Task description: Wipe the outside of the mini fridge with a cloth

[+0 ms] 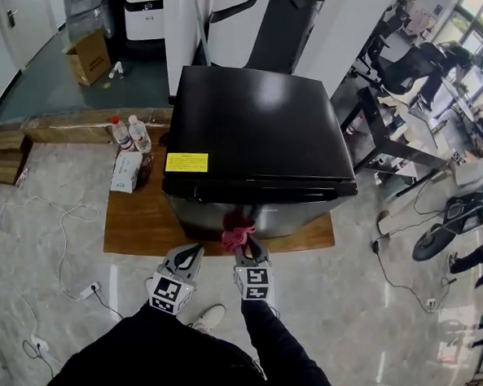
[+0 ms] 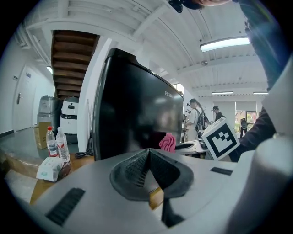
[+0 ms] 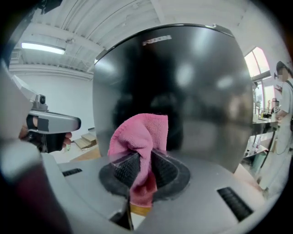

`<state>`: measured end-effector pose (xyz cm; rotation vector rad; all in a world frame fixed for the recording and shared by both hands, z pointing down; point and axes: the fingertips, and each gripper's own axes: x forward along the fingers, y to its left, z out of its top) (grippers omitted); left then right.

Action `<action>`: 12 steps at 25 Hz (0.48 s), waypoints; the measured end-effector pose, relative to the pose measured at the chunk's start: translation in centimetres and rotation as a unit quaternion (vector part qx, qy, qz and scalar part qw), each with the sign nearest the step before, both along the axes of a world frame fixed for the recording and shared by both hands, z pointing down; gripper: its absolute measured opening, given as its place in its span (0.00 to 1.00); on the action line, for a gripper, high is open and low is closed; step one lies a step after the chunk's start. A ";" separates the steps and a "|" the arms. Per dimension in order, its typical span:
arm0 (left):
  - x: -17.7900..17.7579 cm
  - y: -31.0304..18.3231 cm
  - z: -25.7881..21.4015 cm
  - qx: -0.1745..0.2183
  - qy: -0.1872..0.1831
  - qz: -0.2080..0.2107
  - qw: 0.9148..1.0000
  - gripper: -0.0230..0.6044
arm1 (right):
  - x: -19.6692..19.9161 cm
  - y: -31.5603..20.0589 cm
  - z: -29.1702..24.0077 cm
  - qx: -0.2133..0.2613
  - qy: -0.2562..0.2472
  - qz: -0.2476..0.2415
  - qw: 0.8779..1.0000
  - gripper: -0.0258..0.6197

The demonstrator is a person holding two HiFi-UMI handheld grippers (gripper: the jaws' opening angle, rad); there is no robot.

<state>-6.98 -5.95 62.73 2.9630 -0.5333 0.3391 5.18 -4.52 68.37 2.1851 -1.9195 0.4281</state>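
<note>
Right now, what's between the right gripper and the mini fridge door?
Only the pink cloth, pinched by the right gripper and bunched toward the mini fridge door; the right gripper view shows it.

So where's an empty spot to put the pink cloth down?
The fridge top is bare apart from a yellow sticker. The wooden board is free in front, left of the fridge; farther back, bottles and a packet crowd it.

Two capped plastic bottles (image 1: 139, 134) stand upright on a wooden platform (image 1: 138, 218), with a white packet (image 1: 126, 173) just beside them. Beyond sits a cardboard box (image 1: 91, 55); a power strip (image 1: 89, 289) lies on the tiles.
</note>
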 end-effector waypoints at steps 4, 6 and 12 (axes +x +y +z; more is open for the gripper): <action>2.0 1.2 0.0 0.001 0.000 0.020 1.000 0.04 | 6.8 3.4 0.4 -0.009 0.006 0.062 0.998 0.15; 2.7 1.6 -0.1 0.003 0.000 0.027 1.000 0.04 | 10.2 4.9 0.4 -0.010 0.004 0.094 0.996 0.15; 3.9 2.6 -0.2 0.005 -0.008 0.037 0.999 0.04 | 18.1 8.1 0.3 -0.022 0.015 0.150 0.988 0.14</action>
